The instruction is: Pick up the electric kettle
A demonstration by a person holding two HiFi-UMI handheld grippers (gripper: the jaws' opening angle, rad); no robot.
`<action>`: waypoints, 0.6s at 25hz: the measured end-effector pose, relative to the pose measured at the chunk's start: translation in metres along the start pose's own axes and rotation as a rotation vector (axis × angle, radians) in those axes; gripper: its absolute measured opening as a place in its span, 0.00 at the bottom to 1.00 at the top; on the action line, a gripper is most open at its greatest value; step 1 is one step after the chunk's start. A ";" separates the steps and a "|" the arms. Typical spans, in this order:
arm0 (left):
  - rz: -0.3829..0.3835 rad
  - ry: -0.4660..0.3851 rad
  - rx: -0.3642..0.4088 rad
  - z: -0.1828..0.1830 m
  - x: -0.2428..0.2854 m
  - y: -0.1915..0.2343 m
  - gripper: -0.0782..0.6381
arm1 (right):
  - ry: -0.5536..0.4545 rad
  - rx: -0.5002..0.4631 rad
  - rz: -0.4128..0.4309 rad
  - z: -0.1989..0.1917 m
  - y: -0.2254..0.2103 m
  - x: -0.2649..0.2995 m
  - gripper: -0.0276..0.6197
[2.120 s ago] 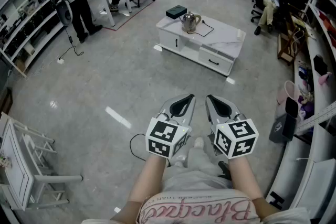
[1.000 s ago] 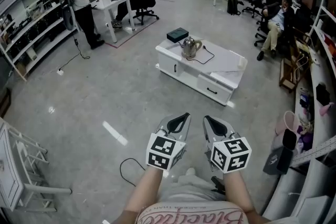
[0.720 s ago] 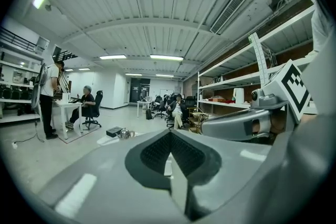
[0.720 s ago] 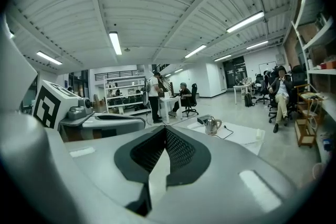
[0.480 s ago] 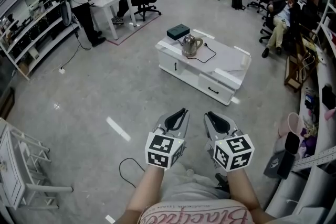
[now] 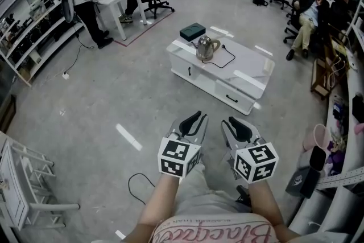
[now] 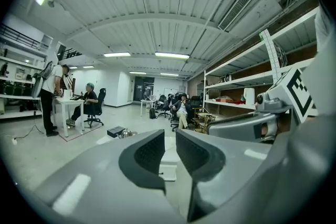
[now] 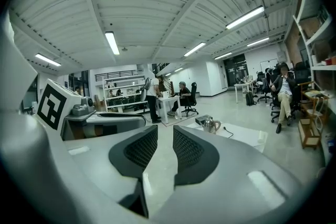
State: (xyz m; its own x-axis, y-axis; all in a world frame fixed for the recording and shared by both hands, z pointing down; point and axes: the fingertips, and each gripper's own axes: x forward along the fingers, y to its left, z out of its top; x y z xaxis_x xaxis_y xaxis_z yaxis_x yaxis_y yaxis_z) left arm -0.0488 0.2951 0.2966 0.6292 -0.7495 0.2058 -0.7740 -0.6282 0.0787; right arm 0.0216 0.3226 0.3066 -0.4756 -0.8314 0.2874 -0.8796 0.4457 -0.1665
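The steel electric kettle (image 6: 206,48) stands on a low white cabinet (image 6: 245,63) across the floor, its black cord trailing to the right. It looks small and far off in the left gripper view (image 7: 125,134) and in the right gripper view (image 8: 211,124). My left gripper (image 6: 196,115) and right gripper (image 6: 234,121) hang side by side near my body, well short of the cabinet. Both are shut with nothing between the jaws, as the left gripper (image 7: 170,136) and right gripper (image 8: 165,134) show in their own views.
A black box (image 6: 192,31) lies on the cabinet behind the kettle. People are at a white desk (image 6: 116,0) at the back left, and others sit at the right. A black cable (image 6: 138,182) lies on the floor by my feet. A white rack (image 6: 25,179) stands at the left.
The cabinet and kettle have come slightly nearer and lower in the head view as I walk toward them. Both grippers stay shut, side by side.
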 end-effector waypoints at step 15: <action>-0.055 0.035 -0.031 0.026 0.139 0.084 0.20 | 0.004 0.030 -0.019 0.052 -0.093 0.126 0.17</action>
State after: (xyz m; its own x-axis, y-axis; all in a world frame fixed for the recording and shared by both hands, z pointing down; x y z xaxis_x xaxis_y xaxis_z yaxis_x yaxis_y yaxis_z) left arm -0.0246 0.1323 0.3067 0.6686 -0.7057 0.2344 -0.7403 -0.6612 0.1212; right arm 0.0440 0.1596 0.3094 -0.4588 -0.8381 0.2950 -0.8879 0.4195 -0.1890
